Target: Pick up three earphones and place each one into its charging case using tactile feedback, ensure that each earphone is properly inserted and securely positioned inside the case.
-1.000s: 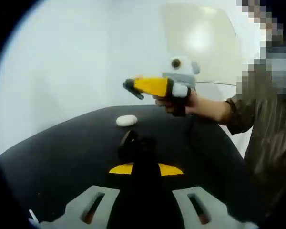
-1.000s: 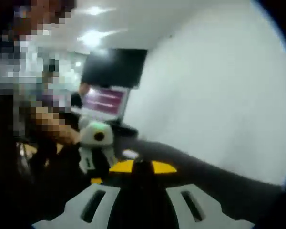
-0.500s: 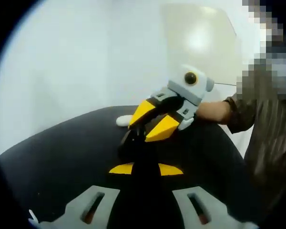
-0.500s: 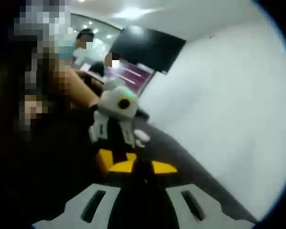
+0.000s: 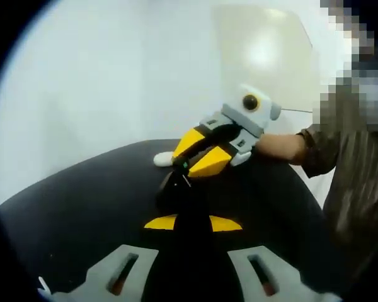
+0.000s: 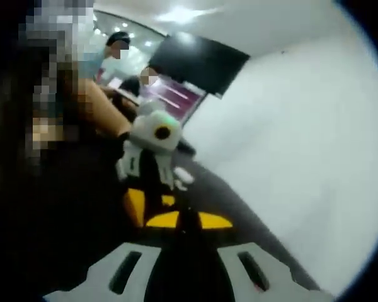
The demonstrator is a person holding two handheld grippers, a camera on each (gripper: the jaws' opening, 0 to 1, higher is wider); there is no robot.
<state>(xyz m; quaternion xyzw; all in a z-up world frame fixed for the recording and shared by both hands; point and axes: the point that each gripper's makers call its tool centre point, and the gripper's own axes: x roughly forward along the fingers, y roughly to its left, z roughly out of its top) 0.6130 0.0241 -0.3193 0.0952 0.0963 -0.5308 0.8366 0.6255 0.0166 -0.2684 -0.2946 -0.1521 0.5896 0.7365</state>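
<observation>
Right claw (image 5: 184,165) hangs beside white case (image 5: 166,159).

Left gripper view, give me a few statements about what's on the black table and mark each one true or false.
1. A white oval case lies on the black table. True.
2. The right gripper points down toward the table. True.
3. The white case sits between the left gripper's jaws. False: it lies farther back on the table.
4. The table is bright red. False: it is black.
5. A sleeve shows behind the right gripper. True.
</observation>
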